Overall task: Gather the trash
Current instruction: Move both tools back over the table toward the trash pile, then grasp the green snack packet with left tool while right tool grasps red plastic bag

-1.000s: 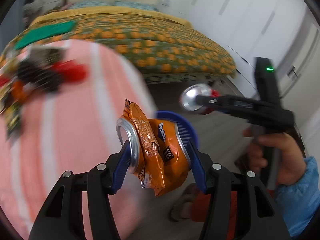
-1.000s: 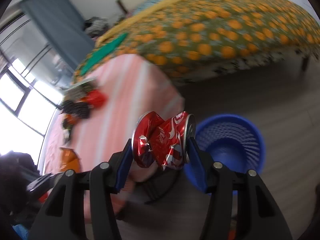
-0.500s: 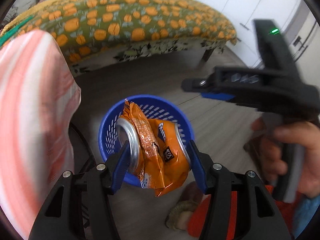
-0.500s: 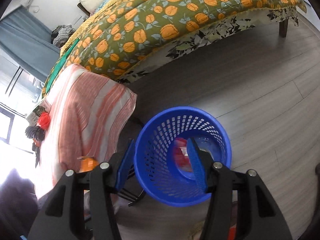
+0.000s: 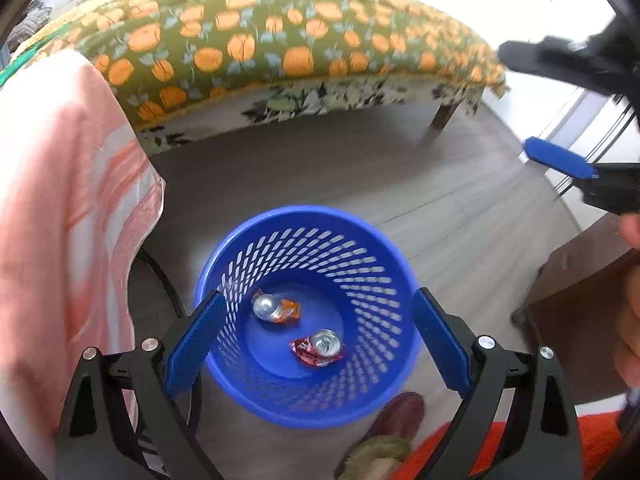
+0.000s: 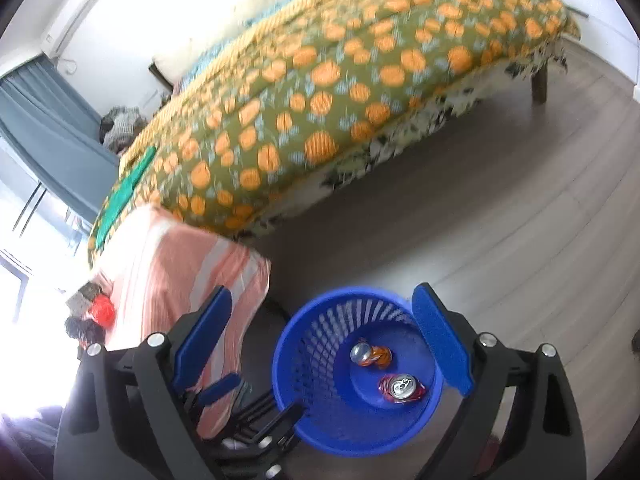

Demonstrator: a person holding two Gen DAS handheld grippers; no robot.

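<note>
Down on the grey wood floor (image 5: 340, 160), between the bed (image 5: 280, 48) and a surface draped in a pink striped cloth (image 5: 60, 208), stands a blue mesh bin (image 5: 312, 412). Two crushed cans lie apart on its bottom: an orange can (image 5: 276, 309) with its silver end up, toward the far side, and a red can (image 5: 320, 346) nearer the camera.

From the left wrist view, the left tongs (image 5: 316, 340) hang right above the bin's mouth, pointing steeply down into it. Their blue pads (image 5: 196, 338) are spread about as wide as the bin itself, and the jaws are opening with nothing between them but the view down into the bin. At the right edge of that view the right tongs (image 5: 560, 120) show from the side, blurred, jaws apart and empty, with part of a hand (image 5: 632, 304) below them.

From the right wrist view, the right tongs (image 6: 324, 344) point down at an angle over the floor beside the bin (image 6: 320, 428); their jaws are opening too and grip nothing. Both the orange can (image 6: 370, 355) and the red can (image 6: 402, 387) show inside the bin. Farther left on the cloth-covered surface (image 6: 176, 272) lie more bits of litter, among them a red wrapper (image 6: 102, 307) and some dark scraps (image 6: 82, 328), too blurred to make out further.
</note>
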